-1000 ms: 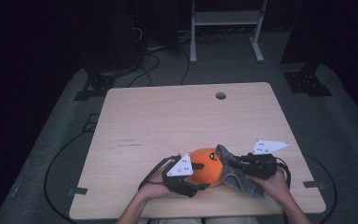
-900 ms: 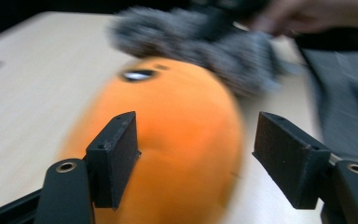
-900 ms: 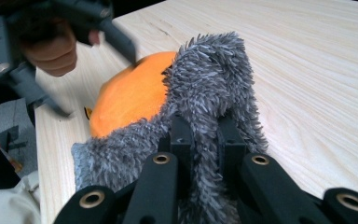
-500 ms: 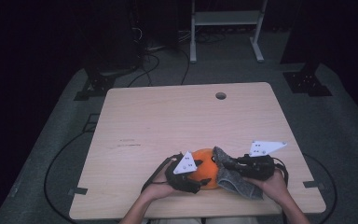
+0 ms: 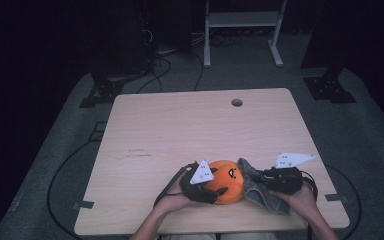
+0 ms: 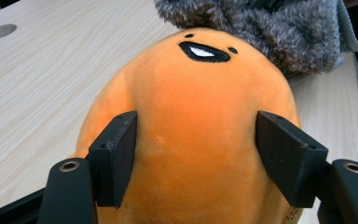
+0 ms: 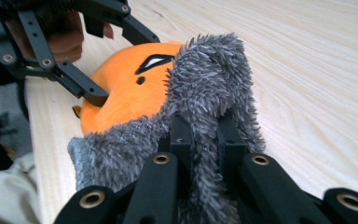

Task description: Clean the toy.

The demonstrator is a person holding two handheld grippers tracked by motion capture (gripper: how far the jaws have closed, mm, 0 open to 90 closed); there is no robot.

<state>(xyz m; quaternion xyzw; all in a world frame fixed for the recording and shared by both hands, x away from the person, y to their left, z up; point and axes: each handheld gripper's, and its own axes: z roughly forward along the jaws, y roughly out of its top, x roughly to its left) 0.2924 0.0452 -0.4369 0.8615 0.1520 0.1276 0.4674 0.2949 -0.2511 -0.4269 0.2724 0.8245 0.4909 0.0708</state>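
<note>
We have the orange plush (image 5: 228,180) at the bench's (image 5: 180,130) near edge, our left gripper (image 6: 196,161) fingers pressing its sides though they have just been easing apart. Right gripper (image 7: 204,140) fingers clench the grey fuzzy cloth (image 7: 214,84). If the left fingers slacken further, a tug on the cloth could roll the plush off the edge.

1. On my high view the room is dark from 9 round through 12 to 3 o'clock; the table (image 5: 200,130) is lit evenly from above, with no glare.
2. The picture is soft and grainy, and detail is lost in the black surround.
3. My left gripper view is bright, with the orange plush (image 6: 191,130) sharp.
4. My right gripper view blurs at 6 o'clock, and the wood washes pale toward 2.
</note>
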